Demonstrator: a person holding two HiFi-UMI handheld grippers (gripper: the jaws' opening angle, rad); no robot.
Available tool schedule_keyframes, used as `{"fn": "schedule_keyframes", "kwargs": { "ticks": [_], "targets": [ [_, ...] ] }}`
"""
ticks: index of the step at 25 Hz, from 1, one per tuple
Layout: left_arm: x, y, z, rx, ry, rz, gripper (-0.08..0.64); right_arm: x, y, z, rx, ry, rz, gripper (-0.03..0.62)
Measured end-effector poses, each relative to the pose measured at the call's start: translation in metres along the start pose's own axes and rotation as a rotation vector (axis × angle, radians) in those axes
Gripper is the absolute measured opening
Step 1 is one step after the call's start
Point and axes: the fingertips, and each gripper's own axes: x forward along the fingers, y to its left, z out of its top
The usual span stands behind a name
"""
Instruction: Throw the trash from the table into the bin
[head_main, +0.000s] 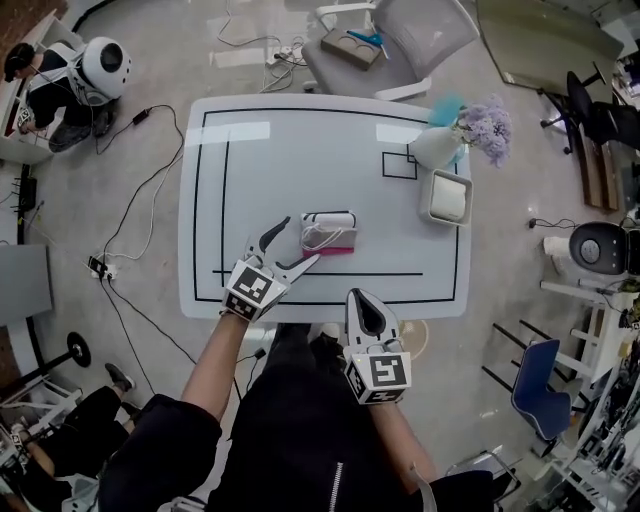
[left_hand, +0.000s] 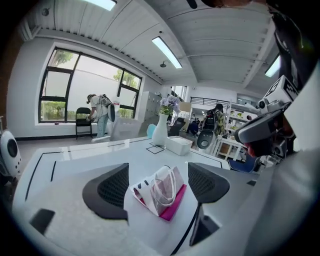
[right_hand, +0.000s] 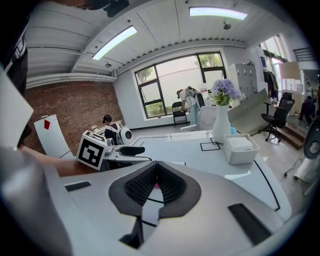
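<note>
Left gripper (head_main: 300, 241), jaws gaping and empty, is facing the bag (head_main: 328, 232) lying just ahead, long axis along the table's (head_main: 300, 150) front edge; right gripper (head_main: 365, 300), clenched empty, is hanging farther off.

Left gripper (left_hand: 157, 171) jaws wide apart; crumpled white-pink paper bag (left_hand: 160, 192) lies between them on white table (left_hand: 75, 160), untouched; vase (left_hand: 160, 131) and white box (left_hand: 179, 145) behind.
</note>
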Motion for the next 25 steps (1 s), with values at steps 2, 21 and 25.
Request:
{"fn": "schedule_keyframes", "kwargs": {
  "ticks": [2, 21, 25],
  "targets": [
    [0.008, 0.002, -0.009, -0.008, 0.032, -0.044, 0.356, 0.003, -0.002, -0.002, 0.005, 0.007, -0.011, 0.009],
    [0.067, 0.015, -0.057, -0.017, 0.227, -0.312, 0.374, 0.01, -0.012, -0.01, 0.06, 0.04, -0.107, 0.009],
    [0.074, 0.012, -0.064, -0.007, 0.261, -0.36, 0.374, 0.009, -0.017, -0.014, 0.076, 0.043, -0.127, 0.009]
  ]
}}
